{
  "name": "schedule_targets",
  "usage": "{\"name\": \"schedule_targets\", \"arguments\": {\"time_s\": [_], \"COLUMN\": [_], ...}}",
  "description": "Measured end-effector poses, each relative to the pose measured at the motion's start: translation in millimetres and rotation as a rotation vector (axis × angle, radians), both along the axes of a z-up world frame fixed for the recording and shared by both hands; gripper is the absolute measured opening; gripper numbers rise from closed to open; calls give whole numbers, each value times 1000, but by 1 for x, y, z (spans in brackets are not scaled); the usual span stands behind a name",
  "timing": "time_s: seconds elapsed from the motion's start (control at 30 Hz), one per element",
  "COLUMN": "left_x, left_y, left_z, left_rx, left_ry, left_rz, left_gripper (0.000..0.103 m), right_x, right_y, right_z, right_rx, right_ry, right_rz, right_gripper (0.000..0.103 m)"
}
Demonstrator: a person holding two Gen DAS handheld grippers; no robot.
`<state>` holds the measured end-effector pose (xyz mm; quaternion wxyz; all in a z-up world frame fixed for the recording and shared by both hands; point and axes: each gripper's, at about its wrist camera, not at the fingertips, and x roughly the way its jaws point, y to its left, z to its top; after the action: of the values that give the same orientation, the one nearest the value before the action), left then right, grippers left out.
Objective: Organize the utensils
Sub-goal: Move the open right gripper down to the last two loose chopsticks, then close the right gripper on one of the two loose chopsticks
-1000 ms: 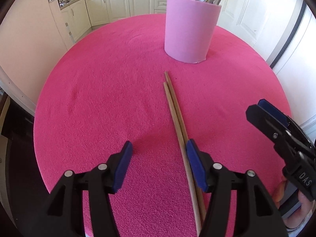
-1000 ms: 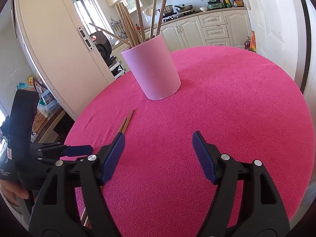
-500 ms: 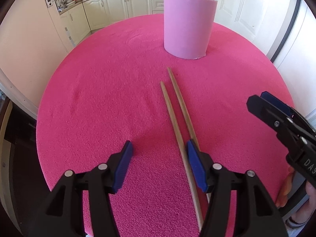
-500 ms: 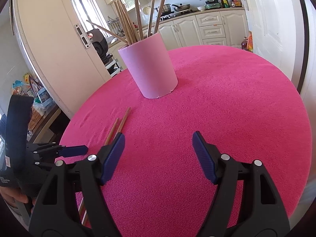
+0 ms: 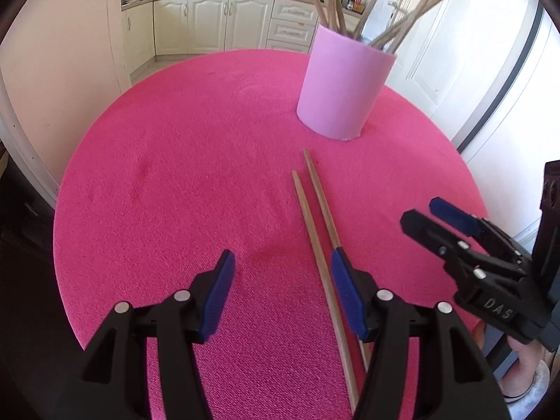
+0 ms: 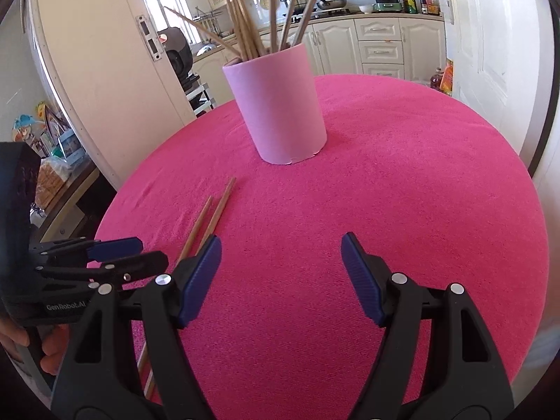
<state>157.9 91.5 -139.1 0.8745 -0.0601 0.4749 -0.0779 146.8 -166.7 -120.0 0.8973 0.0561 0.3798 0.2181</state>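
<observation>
While one pink cup stands back, two chopsticks lie loose. Left gripper gapes empty, one chopstick between its jaws; right gripper empty too, wide open.

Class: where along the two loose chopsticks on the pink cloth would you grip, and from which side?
Probably mid-shaft, from above, straddling the chopsticks crosswise. They lie flat, side by side and nearly parallel, so one pinch could catch both; the left claw is nearest and open.
</observation>
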Motion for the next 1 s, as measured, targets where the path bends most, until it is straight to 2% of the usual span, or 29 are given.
{"name": "schedule_targets", "arguments": {"time_s": [0.27, 0.57, 1.0], "left_x": [-3, 0, 4], "left_y": [16, 22, 21], "left_z": [5, 1, -1], "left_rx": [-12, -19, -20], "left_ry": [-21, -23, -19], "left_rz": [30, 40, 42], "left_gripper": [57, 57, 57], "right_x": [5, 7, 5], "right_y": [33, 48, 53], "right_z": [1, -7, -10], "right_rx": [-64, -128, -221], "right_ry": [38, 72, 45], "right_rz": [67, 101, 96], "right_gripper": [70, 70, 70]}}
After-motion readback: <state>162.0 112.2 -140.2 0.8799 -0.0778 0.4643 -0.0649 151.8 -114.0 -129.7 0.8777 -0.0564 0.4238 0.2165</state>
